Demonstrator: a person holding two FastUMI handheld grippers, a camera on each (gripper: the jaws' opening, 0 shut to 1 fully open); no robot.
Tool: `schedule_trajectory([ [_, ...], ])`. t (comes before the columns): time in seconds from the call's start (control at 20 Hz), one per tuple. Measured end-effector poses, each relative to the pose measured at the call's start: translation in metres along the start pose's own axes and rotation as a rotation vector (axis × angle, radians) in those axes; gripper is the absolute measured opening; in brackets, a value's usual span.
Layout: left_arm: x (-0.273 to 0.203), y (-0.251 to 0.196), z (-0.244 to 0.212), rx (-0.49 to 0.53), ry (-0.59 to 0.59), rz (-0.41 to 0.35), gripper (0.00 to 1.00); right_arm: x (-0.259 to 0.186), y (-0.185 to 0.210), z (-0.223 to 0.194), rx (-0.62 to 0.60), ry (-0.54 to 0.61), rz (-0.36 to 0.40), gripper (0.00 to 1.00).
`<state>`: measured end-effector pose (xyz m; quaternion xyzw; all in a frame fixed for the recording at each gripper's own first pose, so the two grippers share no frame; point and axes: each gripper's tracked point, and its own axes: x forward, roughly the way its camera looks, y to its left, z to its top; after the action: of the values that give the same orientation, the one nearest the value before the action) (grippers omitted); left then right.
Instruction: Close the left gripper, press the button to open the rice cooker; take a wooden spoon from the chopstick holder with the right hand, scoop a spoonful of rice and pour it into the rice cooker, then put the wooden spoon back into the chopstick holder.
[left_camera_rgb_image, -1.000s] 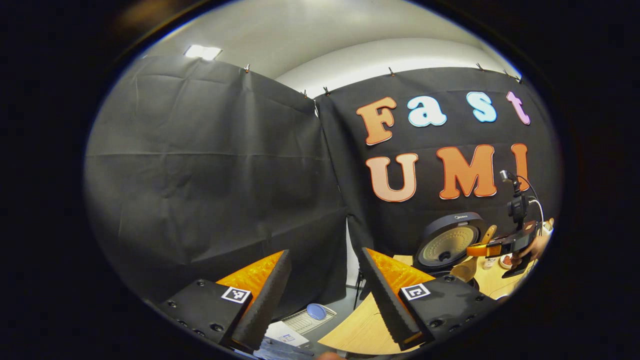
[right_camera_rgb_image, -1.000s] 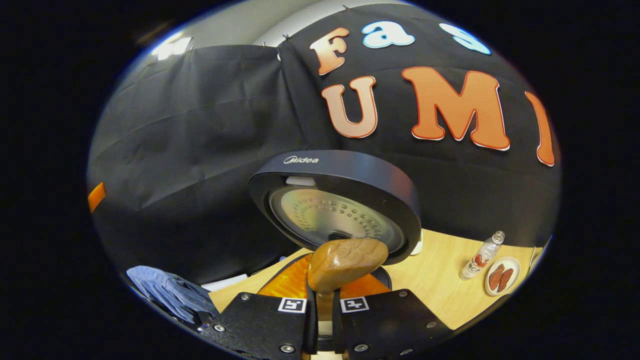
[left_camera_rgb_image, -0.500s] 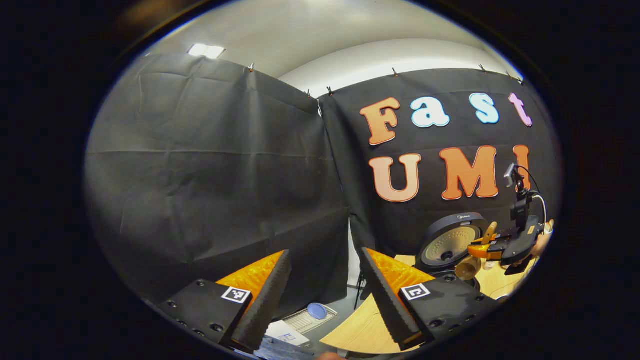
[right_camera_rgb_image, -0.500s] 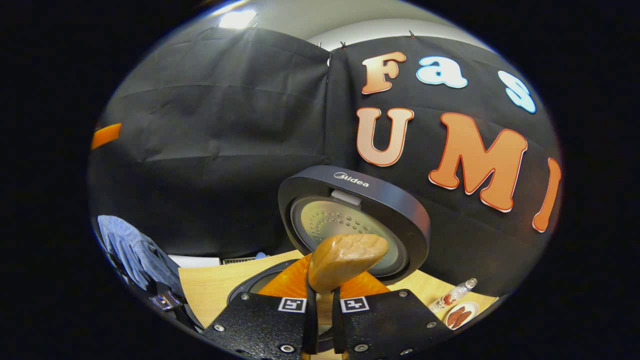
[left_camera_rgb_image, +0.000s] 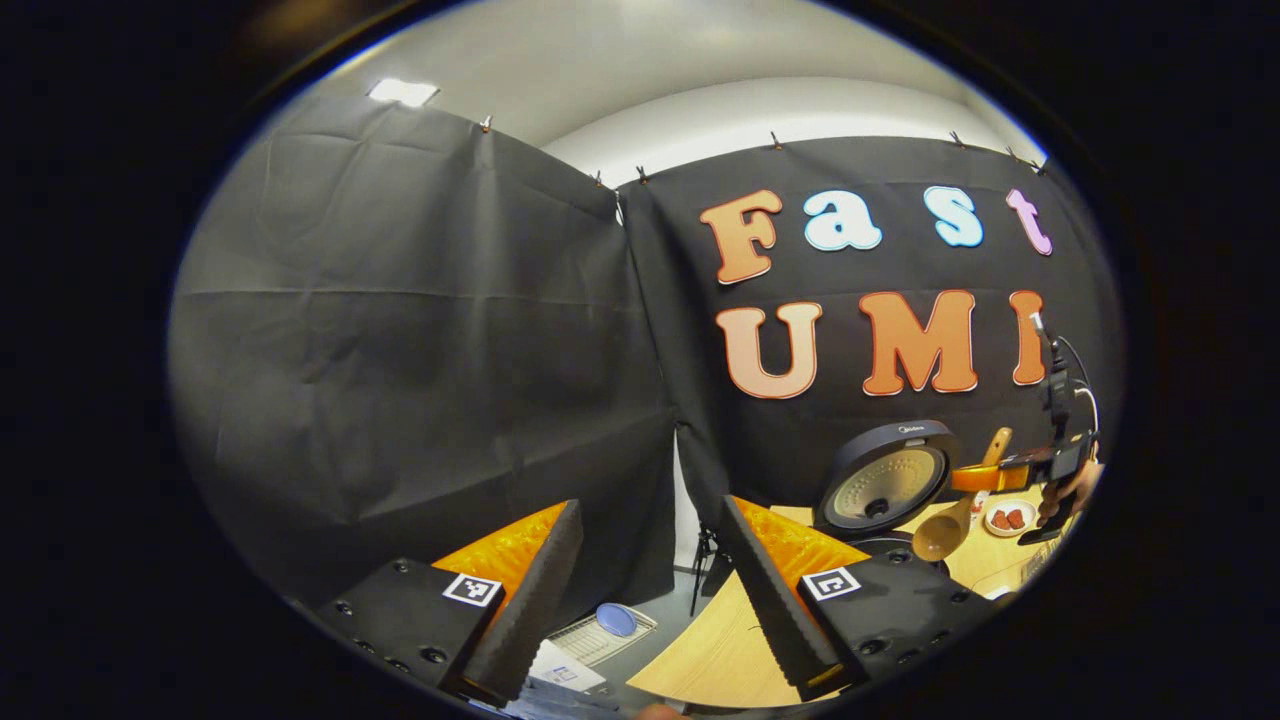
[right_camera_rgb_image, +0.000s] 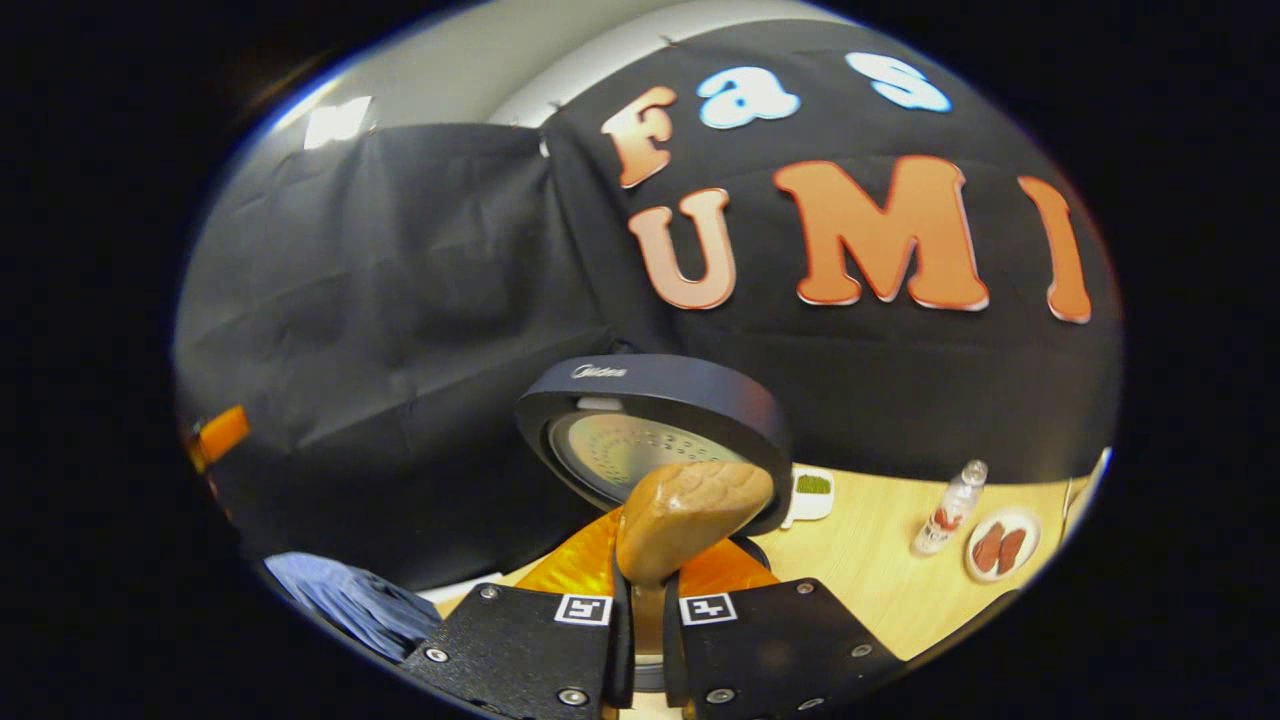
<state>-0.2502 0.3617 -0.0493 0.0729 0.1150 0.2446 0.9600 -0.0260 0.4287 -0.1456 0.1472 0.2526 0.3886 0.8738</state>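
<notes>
**Spoon held over the open cooker**

We have the right gripper (right_camera_rgb_image: 640, 610) closed tight on the handle of the wooden spoon (right_camera_rgb_image: 690, 515), both fingers pressing the shaft, with the bowl rising in front of the camera. From the left gripper view the spoon (left_camera_rgb_image: 940, 535) hangs bowl-down over the rice cooker (left_camera_rgb_image: 885, 480), whose lid stands upright and open, so we judge this to be the pouring step; whether any rice is in the bowl we cannot tell.

Our left gripper (left_camera_rgb_image: 650, 590) hangs wide open and empty, off the table's edge, well clear of the work.

The wooden table (right_camera_rgb_image: 870, 580) carries a small bottle (right_camera_rgb_image: 945, 510), a plate of red pieces (right_camera_rgb_image: 1000, 545) and a white dish of something green (right_camera_rgb_image: 812, 487). Black cloth walls the booth.
</notes>
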Motion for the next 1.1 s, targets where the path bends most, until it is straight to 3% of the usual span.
schedule_trajectory([
  [0.15, 0.011, -0.018, 0.004, 0.01, -0.004, -0.016, 0.94, -0.044, -0.04, 0.005, 0.094, -0.023, -0.055, 0.11],
  [0.4, 0.0, -0.041, 0.017, 0.003, -0.02, -0.023, 0.94, -0.112, -0.136, -0.016, 0.131, -0.012, -0.223, 0.11],
  [0.45, -0.004, -0.047, 0.021, -0.005, -0.025, -0.027, 1.0, -0.128, -0.156, -0.023, 0.15, -0.012, -0.255, 0.11],
  [0.55, -0.009, -0.056, 0.027, -0.007, -0.032, -0.019, 1.0, -0.157, -0.179, -0.035, 0.191, -0.013, -0.297, 0.11],
  [1.0, -0.033, -0.14, 0.048, 0.0, -0.041, -0.042, 0.86, -0.236, -0.295, -0.074, 0.195, 0.006, -0.455, 0.11],
  [1.1, -0.041, -0.154, 0.05, 0.004, -0.042, -0.043, 0.95, -0.247, -0.318, -0.093, 0.179, 0.019, -0.486, 0.11],
])
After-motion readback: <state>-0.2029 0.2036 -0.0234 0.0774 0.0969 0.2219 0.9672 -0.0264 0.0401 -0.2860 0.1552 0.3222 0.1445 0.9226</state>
